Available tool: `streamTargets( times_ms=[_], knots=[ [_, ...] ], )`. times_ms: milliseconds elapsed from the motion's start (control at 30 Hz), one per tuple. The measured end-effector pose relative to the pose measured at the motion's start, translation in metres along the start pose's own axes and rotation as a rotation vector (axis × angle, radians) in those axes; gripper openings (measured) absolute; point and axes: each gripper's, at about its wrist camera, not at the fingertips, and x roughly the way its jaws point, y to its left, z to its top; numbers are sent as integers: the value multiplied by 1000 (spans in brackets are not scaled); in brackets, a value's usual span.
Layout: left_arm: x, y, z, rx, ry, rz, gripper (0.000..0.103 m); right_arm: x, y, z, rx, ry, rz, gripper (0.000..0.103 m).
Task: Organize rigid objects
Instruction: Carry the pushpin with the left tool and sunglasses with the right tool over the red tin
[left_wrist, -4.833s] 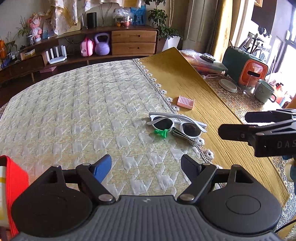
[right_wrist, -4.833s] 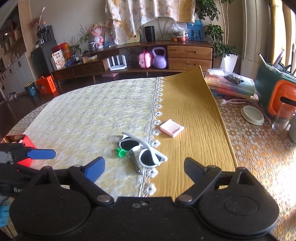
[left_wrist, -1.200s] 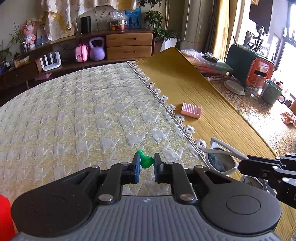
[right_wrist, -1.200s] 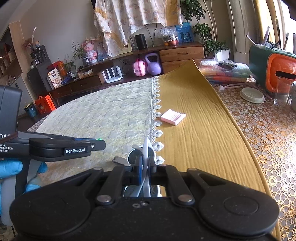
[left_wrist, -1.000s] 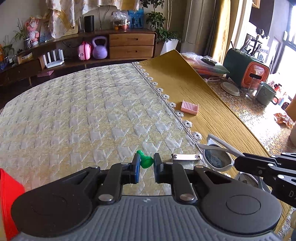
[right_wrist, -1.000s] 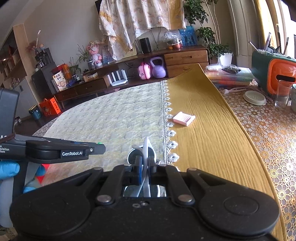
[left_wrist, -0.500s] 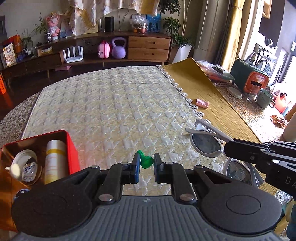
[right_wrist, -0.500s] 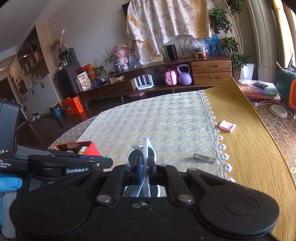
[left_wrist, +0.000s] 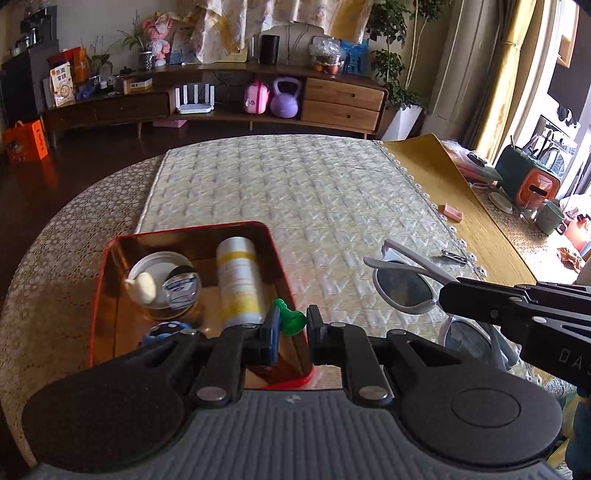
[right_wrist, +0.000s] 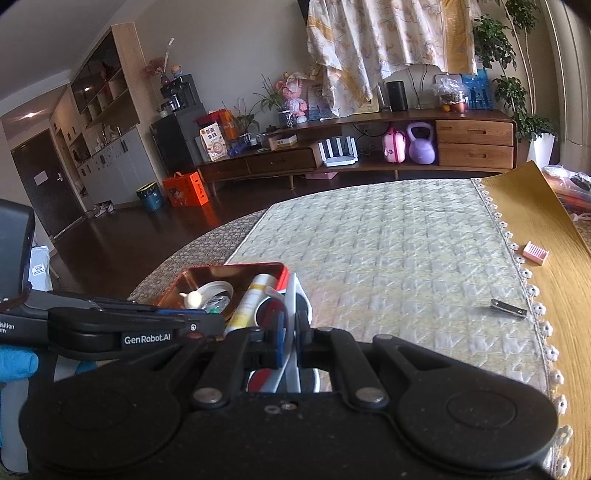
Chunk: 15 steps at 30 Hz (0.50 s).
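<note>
The table (left_wrist: 110, 206) curved away at its far and left edges, with dark floor beyond. A quilted cloth (left_wrist: 295, 192) covered its middle and lay bare over most of its far half, leaving wide room there. A yellow runner (left_wrist: 461, 206) bordered it on the right behind a lace trim. A red tin (left_wrist: 101, 266) sat near the left edge, on the near left corner of the cloth, open at the top.

The left gripper (left_wrist: 290, 325) was over the tin's near right corner, its 2 fingers pinched on a green peg (left_wrist: 290, 317), a small glossy plastic piece with a knob at one end. The right gripper (right_wrist: 290, 328) was clamped on white sunglasses (left_wrist: 402, 280) by the frame, lifted above the cloth just right of the tin; in the left view, the dark lenses faced the camera and 1 arm stuck out to the left.

Inside the tin lay a white-and-yellow tube (left_wrist: 240, 277) along the right wall, a round white lid (left_wrist: 159, 266) with a small jar (left_wrist: 183, 288) on it, and something blue (left_wrist: 166, 328) at the near end, possibly a toy, too hidden to name.

A metal clipper (right_wrist: 508, 308) lay on the cloth just inside the lace, and a pink block (right_wrist: 535, 253) sat on the runner beyond it, well apart from both grippers.
</note>
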Motion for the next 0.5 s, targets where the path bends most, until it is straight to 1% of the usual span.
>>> streamTargets(
  times_ms=[300,500],
  knots=[
    [-7,64,-13,-46,19,72,14,28,43,-4,-55,36,27,5],
    [1,86,-15,-41,38,105,14,52,60,-6,-85,66,28,5]
  ],
)
